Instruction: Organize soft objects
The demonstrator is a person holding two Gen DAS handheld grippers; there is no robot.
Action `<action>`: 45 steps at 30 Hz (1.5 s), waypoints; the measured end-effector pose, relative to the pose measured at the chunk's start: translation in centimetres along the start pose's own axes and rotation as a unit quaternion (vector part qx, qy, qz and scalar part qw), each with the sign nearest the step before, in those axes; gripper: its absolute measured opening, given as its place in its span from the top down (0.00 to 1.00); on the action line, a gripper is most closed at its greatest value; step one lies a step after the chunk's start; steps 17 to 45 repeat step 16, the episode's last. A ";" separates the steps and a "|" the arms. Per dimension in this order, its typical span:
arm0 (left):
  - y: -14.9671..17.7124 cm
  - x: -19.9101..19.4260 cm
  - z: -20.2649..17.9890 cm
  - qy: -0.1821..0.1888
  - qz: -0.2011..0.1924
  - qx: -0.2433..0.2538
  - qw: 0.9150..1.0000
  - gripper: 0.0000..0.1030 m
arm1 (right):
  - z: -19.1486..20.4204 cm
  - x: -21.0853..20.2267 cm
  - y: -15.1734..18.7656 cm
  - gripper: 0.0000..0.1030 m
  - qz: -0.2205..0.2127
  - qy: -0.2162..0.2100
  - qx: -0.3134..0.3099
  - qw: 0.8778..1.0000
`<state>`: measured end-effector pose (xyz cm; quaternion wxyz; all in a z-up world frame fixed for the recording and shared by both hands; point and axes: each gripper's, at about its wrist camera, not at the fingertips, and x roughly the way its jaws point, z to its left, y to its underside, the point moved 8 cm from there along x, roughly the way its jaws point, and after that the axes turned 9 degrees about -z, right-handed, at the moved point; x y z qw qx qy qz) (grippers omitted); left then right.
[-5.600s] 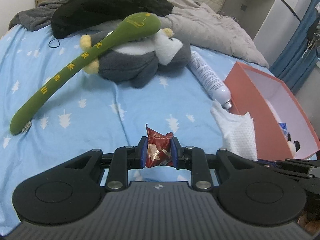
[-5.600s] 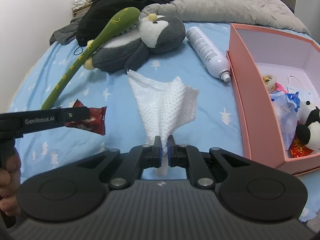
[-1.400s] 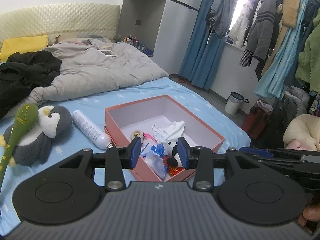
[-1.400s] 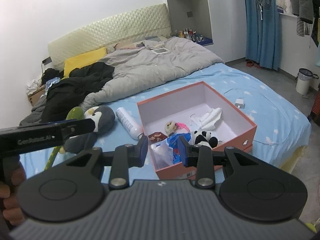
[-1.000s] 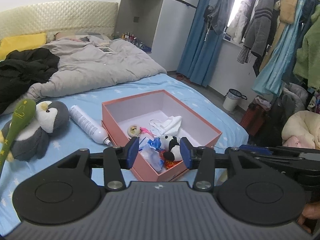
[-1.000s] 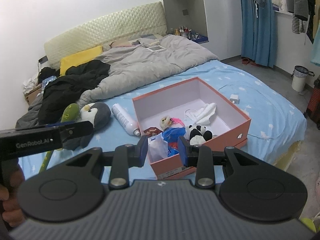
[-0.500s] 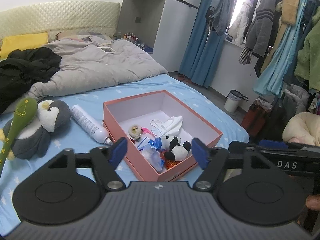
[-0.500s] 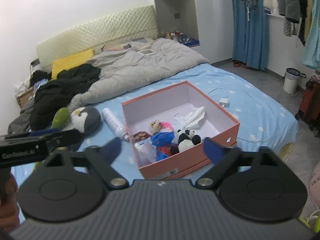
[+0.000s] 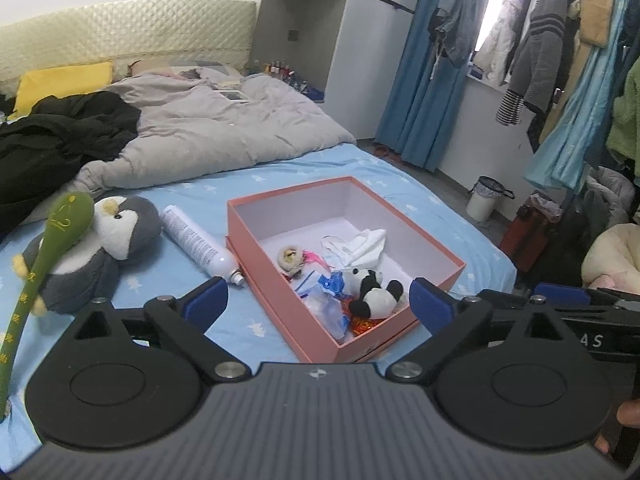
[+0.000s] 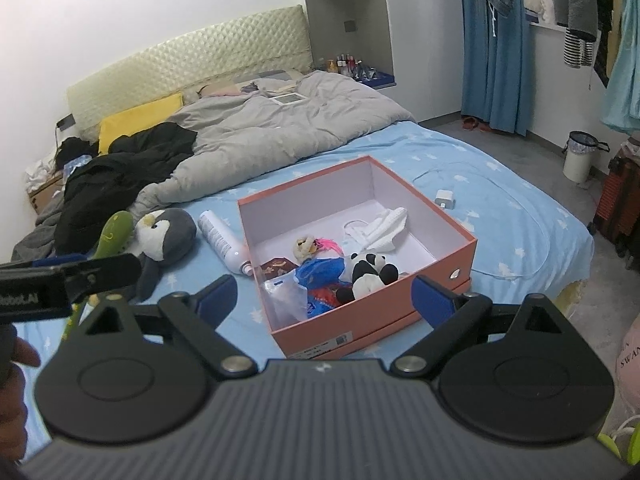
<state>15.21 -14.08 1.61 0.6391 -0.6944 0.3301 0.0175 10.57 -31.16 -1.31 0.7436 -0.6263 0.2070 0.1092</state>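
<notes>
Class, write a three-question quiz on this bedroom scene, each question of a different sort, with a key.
1. True or false: the penguin lies inside the box.
2. Which lies between penguin and box? A) bottle B) panda C) cloth
3. Fill in: both the left gripper and right gripper have jaws that are ____.

Key: 1 false, it lies on the sheet outside; 2 A; 3 open.

You could read "AS" in pale letters on the right gripper [image 9: 592, 340] at the frame's right edge, "obot.AI" on the left gripper [image 10: 24, 300], and "SWAN" on a pink bag [image 10: 630, 354] beside the bed.
</notes>
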 end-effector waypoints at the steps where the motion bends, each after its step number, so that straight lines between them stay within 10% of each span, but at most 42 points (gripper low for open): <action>1: 0.0 0.0 0.1 -0.003 0.002 0.000 1.000 0.04 | 0.1 0.0 0.0 0.07 0.000 0.000 -0.001 1.000; 45: 0.1 -0.3 0.2 -0.011 0.005 0.000 1.000 0.04 | 0.3 0.0 0.0 0.07 0.000 -0.001 -0.001 1.000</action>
